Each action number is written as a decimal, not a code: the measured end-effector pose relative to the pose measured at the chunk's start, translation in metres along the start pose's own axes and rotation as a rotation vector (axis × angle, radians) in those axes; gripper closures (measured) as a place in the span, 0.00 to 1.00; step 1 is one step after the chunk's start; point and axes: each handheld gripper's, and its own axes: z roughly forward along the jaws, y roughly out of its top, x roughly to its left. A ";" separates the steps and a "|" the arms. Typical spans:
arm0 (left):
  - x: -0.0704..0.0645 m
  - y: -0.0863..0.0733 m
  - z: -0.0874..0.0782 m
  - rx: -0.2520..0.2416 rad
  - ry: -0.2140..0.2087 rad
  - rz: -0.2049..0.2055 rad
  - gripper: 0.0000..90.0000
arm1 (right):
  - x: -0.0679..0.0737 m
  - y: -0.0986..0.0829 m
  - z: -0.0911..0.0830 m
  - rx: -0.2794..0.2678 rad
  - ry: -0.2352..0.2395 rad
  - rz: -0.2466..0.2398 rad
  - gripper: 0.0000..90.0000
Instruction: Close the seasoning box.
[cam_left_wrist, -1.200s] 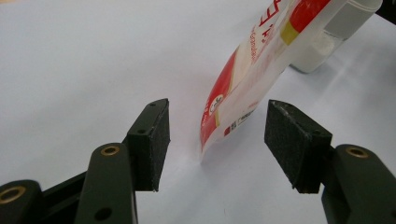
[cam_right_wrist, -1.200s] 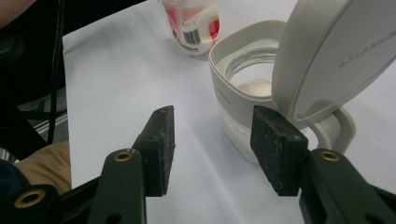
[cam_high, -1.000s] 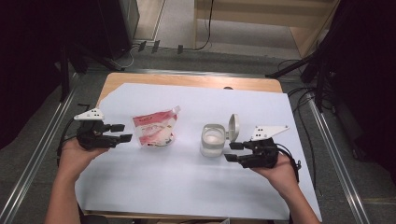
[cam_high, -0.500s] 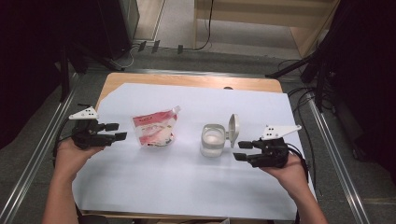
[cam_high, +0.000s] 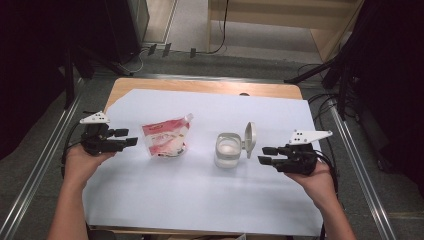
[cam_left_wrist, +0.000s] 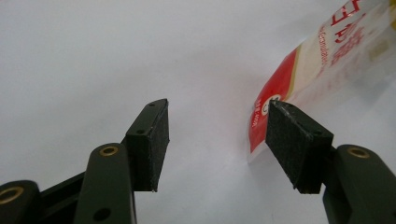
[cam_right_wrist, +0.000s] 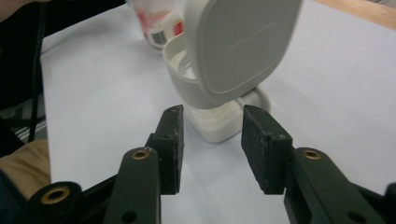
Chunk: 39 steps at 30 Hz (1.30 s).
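Nearby, pouch (cam_high: 165, 138) beside open-lidded container (cam_high: 229, 149).

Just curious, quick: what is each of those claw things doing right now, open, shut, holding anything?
Left gripper: open, holding nothing, beside the red-and-white plastic pouch.
Right gripper: open, holding nothing, facing the white flip-lid jar.

You hold 2 black hand-held grippers: the left hand-held gripper (cam_high: 129, 138) and the right hand-held gripper (cam_high: 266, 154), each with brass-coloured rivets and a pale grey plate on top. The pouch (cam_high: 165, 139) is red and white with red lettering. The container (cam_high: 228, 149) and its lid (cam_high: 250, 139) are off-white. A white sheet (cam_high: 200, 190) covers your tan wooden counter (cam_high: 200, 87).
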 end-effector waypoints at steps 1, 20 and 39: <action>0.001 0.001 0.001 0.000 -0.005 0.004 0.46 | -0.002 0.000 0.000 -0.004 0.006 0.014 0.72; -0.003 0.006 0.008 0.017 -0.012 0.020 0.45 | -0.016 0.019 0.010 -0.020 -0.046 0.063 1.00; -0.003 0.006 0.006 0.010 -0.010 0.017 0.46 | -0.032 0.030 0.031 -0.017 -0.035 0.141 1.00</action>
